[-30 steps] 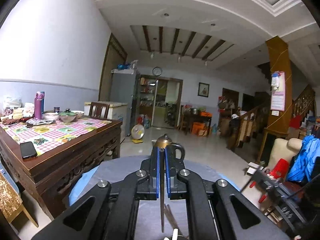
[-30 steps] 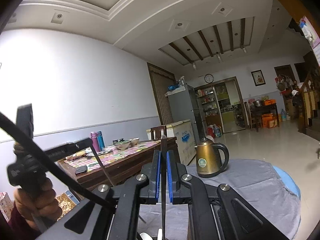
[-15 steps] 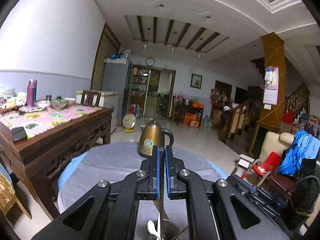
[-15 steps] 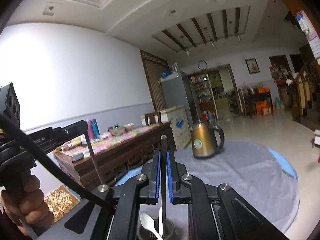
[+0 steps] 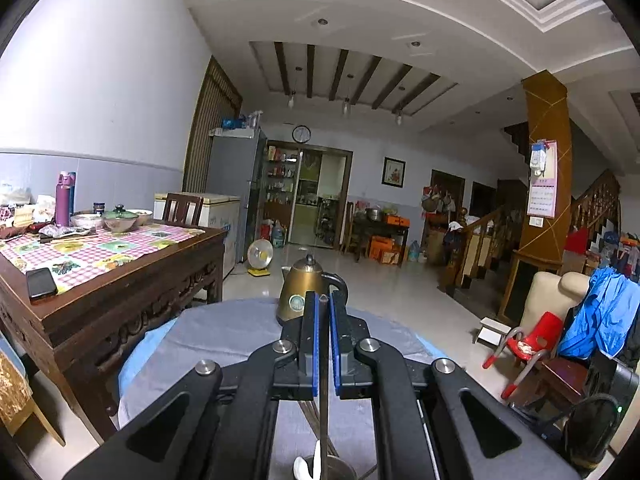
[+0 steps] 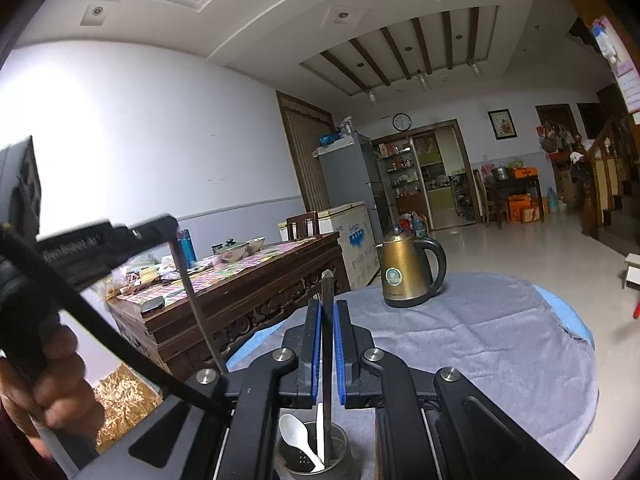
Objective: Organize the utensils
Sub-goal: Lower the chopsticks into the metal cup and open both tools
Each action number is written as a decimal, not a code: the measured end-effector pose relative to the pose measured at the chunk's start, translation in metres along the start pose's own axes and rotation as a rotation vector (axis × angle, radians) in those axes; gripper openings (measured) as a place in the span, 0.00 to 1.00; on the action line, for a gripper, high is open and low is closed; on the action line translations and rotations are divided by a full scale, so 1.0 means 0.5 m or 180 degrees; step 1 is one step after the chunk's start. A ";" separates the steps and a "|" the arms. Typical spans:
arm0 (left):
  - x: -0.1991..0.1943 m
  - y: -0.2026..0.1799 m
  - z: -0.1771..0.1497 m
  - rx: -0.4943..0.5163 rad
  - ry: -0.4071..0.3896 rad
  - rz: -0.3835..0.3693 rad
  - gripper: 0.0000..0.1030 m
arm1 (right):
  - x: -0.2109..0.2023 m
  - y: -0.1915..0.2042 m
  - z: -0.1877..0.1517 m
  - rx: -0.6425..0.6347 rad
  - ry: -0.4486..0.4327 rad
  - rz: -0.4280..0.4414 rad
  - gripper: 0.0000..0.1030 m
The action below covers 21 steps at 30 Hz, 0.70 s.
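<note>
Chopsticks (image 6: 327,344) (image 5: 323,400) stand clamped upright in both right gripper (image 6: 327,350) and left gripper (image 5: 323,346) over the holder (image 6: 310,454); off-centre release risks dropping one onto the cloth (image 6: 480,340).

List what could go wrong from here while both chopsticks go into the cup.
1. The right gripper holds its chopstick upright with the lower end in the cup, beside the white spoon; pushing down could jam against the spoon or tip the cup.
2. The left gripper brings its chopstick toward the same cup, so the two grippers may collide.
3. The kettle stands further back on the cloth; dragging the cloth could shift it.
</note>
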<state>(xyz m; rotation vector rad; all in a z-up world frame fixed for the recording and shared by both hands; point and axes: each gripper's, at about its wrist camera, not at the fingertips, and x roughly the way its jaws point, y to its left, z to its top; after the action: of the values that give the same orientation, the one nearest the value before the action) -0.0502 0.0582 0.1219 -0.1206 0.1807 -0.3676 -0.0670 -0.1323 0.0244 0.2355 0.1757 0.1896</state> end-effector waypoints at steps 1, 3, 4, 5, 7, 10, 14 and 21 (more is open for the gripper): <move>0.005 -0.001 0.000 0.0002 0.0007 0.0005 0.05 | -0.001 -0.001 0.001 0.0003 0.0005 -0.0004 0.07; 0.015 -0.003 -0.005 -0.0007 0.0044 0.0016 0.05 | 0.000 0.000 0.001 0.0013 0.0015 -0.0004 0.07; 0.024 -0.004 -0.012 -0.0017 0.0072 0.0025 0.05 | 0.001 0.000 0.001 0.0021 0.0020 0.0007 0.07; 0.031 -0.005 -0.017 -0.0021 0.0086 0.0034 0.05 | 0.000 0.001 0.001 0.0022 0.0025 0.0012 0.07; 0.044 -0.005 -0.029 -0.0038 0.0117 0.0043 0.05 | 0.000 0.003 0.000 0.0016 0.0029 0.0008 0.07; 0.062 -0.007 -0.043 -0.0022 0.0188 0.0083 0.05 | 0.002 -0.002 0.002 0.0047 0.0054 -0.0001 0.07; 0.079 -0.011 -0.058 0.0031 0.0275 0.0171 0.05 | 0.005 -0.010 0.004 0.0090 0.0083 -0.0016 0.07; 0.099 -0.024 -0.078 0.0197 0.0418 0.0382 0.05 | 0.008 -0.013 -0.001 0.0137 0.0135 -0.0012 0.07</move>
<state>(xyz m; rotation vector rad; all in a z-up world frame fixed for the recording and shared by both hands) -0.0168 0.0257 0.0783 -0.0243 0.3046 -0.2611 -0.0622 -0.1373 0.0218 0.2740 0.2225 0.1872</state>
